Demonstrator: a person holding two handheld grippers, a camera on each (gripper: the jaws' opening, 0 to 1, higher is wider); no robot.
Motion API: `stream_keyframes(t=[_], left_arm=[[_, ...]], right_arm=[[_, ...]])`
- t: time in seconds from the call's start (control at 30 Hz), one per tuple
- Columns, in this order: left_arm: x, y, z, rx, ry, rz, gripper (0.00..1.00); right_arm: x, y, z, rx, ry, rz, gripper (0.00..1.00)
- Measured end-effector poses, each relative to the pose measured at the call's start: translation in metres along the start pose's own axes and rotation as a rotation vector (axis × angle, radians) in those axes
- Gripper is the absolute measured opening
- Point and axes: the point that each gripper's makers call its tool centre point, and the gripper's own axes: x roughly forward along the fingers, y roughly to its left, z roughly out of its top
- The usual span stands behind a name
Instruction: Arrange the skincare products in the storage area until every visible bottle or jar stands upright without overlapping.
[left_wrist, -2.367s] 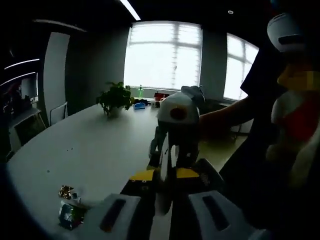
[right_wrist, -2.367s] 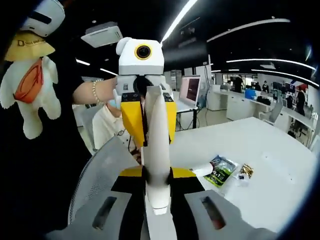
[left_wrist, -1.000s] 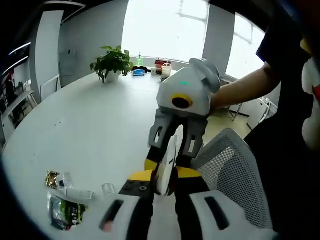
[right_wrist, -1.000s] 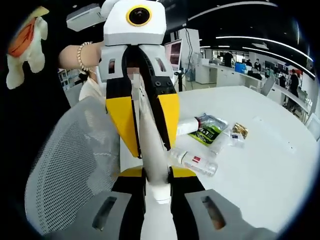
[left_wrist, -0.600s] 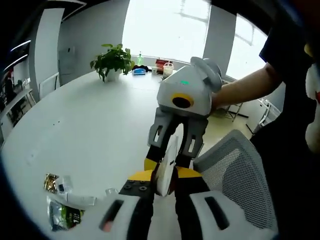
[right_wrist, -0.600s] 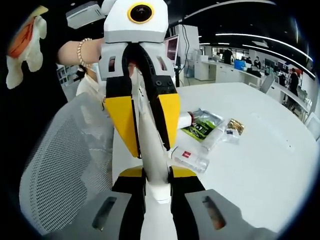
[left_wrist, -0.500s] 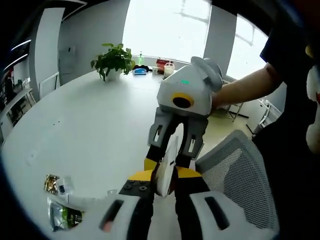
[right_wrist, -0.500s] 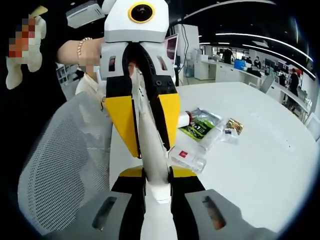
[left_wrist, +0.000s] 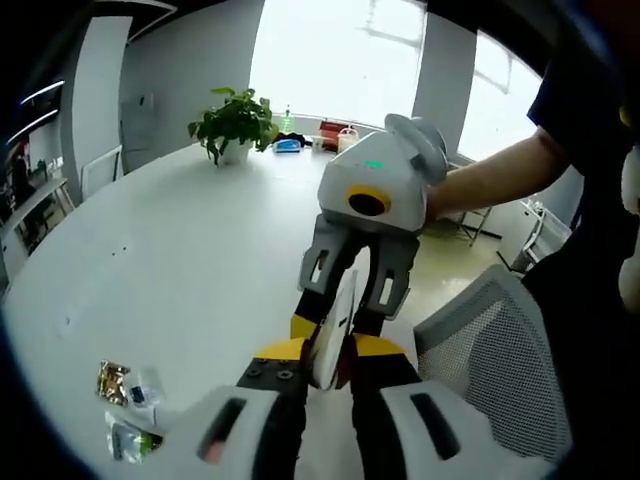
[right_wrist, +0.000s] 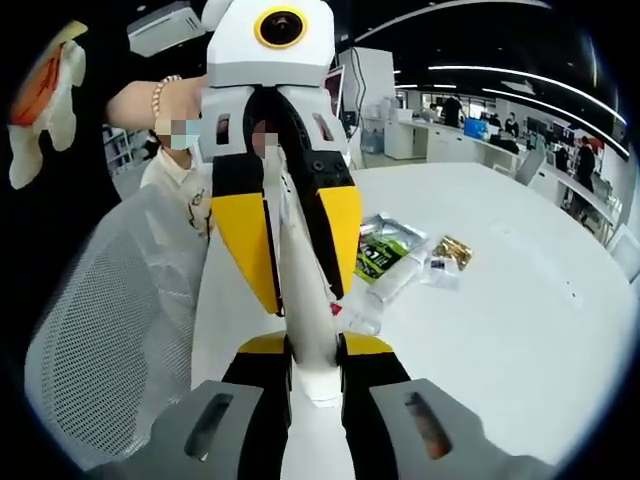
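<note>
A slim white tube is held in the air between the two grippers, which face each other. My left gripper is shut on its near end in the left gripper view. The right gripper, a hand behind it, is shut on the far end. In the right gripper view my right gripper grips the same tube and the left gripper clamps it from the far side. A green sachet, a clear tube and a gold packet lie flat on the white table.
A grey mesh chair stands at the table's edge, below the grippers. The gold packet and green sachet lie at the table's near end. A potted plant stands at the far end. A plush toy hangs on the person.
Both grippers keep their hold on the white tube. The views have swung a little, so the table items sit differently in them. A small red-labelled bottle is now mostly hidden behind the left gripper's finger.
</note>
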Motion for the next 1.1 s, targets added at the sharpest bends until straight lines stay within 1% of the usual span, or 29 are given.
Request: stream_keyframes(t=[0.3,0.5,0.63,0.7,0.77,0.93,1.1], left_arm=[[0.009,0.025,0.013,0.021,-0.006,0.032,0.15],[0.013,0.044,0.019,0.031,-0.008,0.05,0.15],[0.013,0.051,0.021,0.029,-0.014,0.067,0.15],[0.014,0.06,0.023,0.028,-0.018,0.076,0.15],[0.015,0.062,0.024,0.031,-0.018,0.083,0.15],[0.016,0.075,0.026,0.049,-0.01,0.096,0.15],[0.017,0.082,0.027,0.048,-0.018,0.093,0.16]], right_arm=[[-0.002,-0.032,0.0,-0.004,-0.021,-0.013,0.17],[-0.001,-0.049,0.001,-0.027,-0.046,-0.008,0.17],[0.001,-0.06,0.003,-0.047,-0.06,0.002,0.17],[0.001,-0.065,0.003,-0.061,-0.066,0.008,0.17],[0.002,-0.071,0.004,-0.071,-0.067,0.008,0.17],[0.003,-0.082,0.006,-0.078,-0.065,0.006,0.17],[0.003,-0.085,0.007,-0.07,-0.067,0.01,0.18]])
